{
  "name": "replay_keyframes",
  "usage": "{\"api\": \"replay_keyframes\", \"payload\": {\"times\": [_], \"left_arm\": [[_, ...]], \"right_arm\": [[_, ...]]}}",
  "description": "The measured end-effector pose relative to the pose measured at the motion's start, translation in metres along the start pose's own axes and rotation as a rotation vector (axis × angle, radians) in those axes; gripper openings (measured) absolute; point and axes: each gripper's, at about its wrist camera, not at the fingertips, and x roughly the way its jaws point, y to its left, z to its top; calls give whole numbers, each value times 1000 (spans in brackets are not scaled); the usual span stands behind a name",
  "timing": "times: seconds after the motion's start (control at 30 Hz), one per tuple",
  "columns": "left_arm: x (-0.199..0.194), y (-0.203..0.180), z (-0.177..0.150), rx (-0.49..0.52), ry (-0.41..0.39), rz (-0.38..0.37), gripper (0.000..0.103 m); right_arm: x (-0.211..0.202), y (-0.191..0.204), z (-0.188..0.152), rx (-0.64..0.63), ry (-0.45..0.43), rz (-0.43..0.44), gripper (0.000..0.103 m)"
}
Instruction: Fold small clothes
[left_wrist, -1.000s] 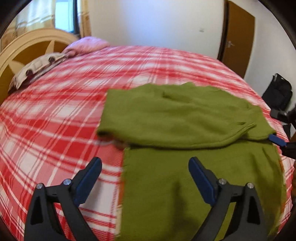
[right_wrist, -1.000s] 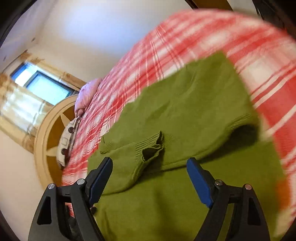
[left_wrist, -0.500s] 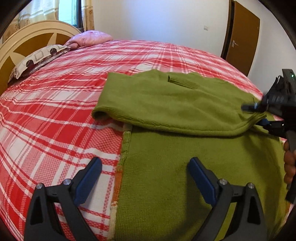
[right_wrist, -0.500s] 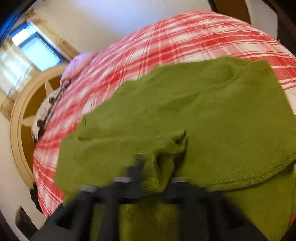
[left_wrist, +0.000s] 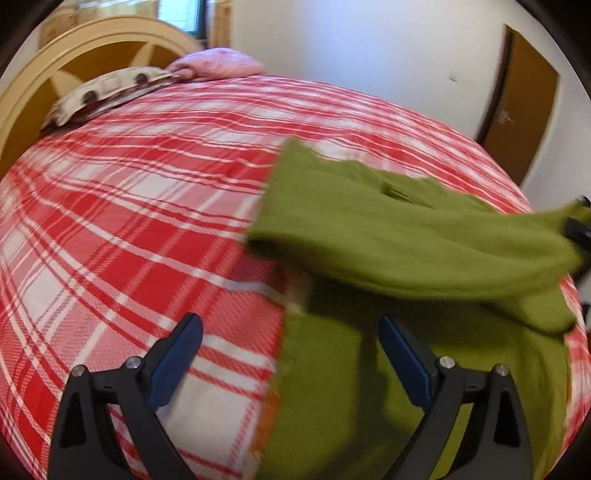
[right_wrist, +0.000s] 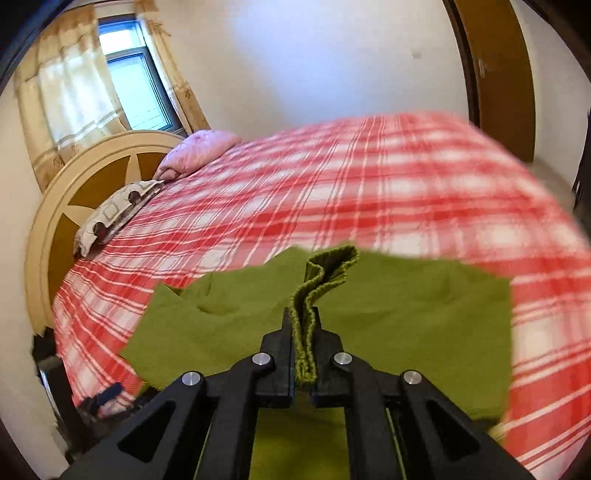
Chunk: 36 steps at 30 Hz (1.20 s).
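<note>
left wrist view: the left gripper (left_wrist: 290, 341) hovers with its blue-padded fingers (left_wrist: 177, 354) spread wide and nothing between them, above the near left edge of the green sweater (left_wrist: 369, 387). the sweater lies on the red plaid bedspread (left_wrist: 129, 221), toward its right side; an upper layer (left_wrist: 406, 240) is folded over the lower one and rises toward the right gripper (left_wrist: 580, 232) at the frame's right edge. a patterned pillow (left_wrist: 107, 92) and a pink pillow (left_wrist: 218, 68) rest by the headboard (left_wrist: 74, 55).

right wrist view: the right gripper (right_wrist: 303, 332) is closed tight, pinching a ribbed cuff (right_wrist: 321, 280) of the green sweater (right_wrist: 424, 314), which drapes over the bedspread (right_wrist: 332, 184) beneath.
</note>
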Motion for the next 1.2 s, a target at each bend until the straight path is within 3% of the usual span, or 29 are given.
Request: {"api": "replay_keyframes", "payload": {"times": [0.1, 0.27, 0.43, 0.67, 0.87, 0.97, 1.1, 1.2], "left_arm": [[10, 6, 0, -25, 15, 46, 98], [11, 3, -3, -11, 7, 74, 98], [12, 5, -2, -10, 10, 71, 100], [13, 2, -4, 9, 8, 75, 102], [0, 3, -4, 45, 4, 88, 101], [-12, 6, -1, 65, -24, 81, 101], [-31, 3, 13, 90, -98, 72, 101], [-33, -7, 23, 120, -127, 57, 101]], "right_arm": [[-2, -26, -5, 1, -9, -83, 5], [22, -60, -35, -1, 63, -183, 5], [44, -62, -54, -108, 93, -291, 5], [58, -62, -59, -197, 121, -368, 5], [50, -71, -59, -171, 132, -313, 8], [36, -77, -62, -159, 126, -342, 19], [0, -86, -63, -71, 40, -396, 20], [-21, -81, -63, -27, -7, -328, 20]]}}
